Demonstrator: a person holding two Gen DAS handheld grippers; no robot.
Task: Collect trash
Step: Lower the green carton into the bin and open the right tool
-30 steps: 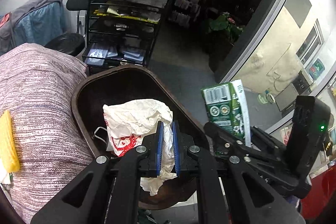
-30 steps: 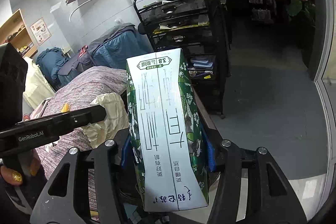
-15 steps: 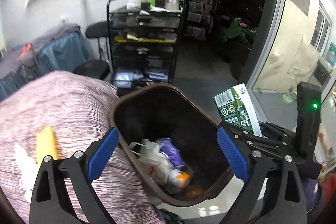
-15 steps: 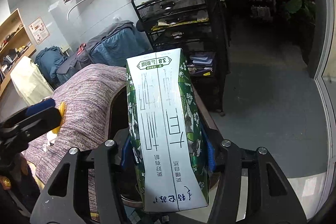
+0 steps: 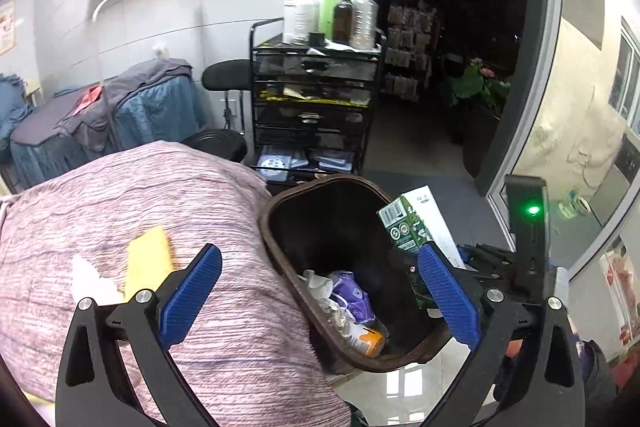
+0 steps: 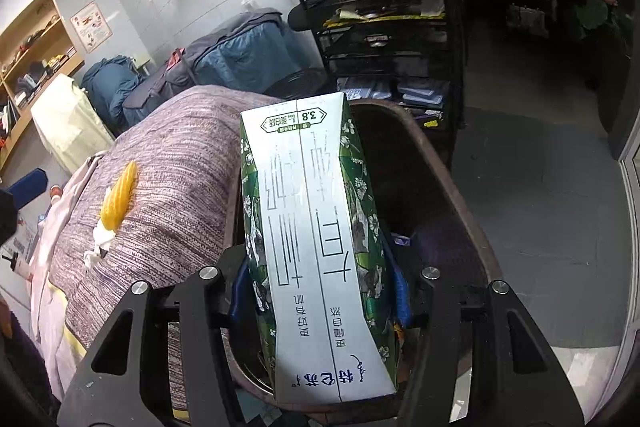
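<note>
A brown trash bin (image 5: 280, 251) stands beside a bed with a purple striped cover (image 5: 120, 195). Crumpled wrappers and a white bag (image 5: 340, 303) lie in the bin. My left gripper (image 5: 316, 291) is open and empty above the bin's near rim. My right gripper (image 6: 320, 291) is shut on a green and white milk carton (image 6: 316, 239) and holds it over the bin (image 6: 448, 187). The carton also shows in the left wrist view (image 5: 416, 227). A yellow wrapper (image 5: 148, 259) and white tissue (image 5: 88, 275) lie on the bed cover; they also show in the right wrist view (image 6: 118, 199).
A black wire cart (image 5: 316, 99) with bottles on top stands behind the bin. A black stool (image 5: 216, 143) and blue luggage (image 5: 152, 107) are at the back left. A glass door frame (image 5: 516, 107) is on the right.
My left gripper opened and dropped the white bag into the bin, then pulled back and up. My right gripper kept hold of the carton and moved over the bin.
</note>
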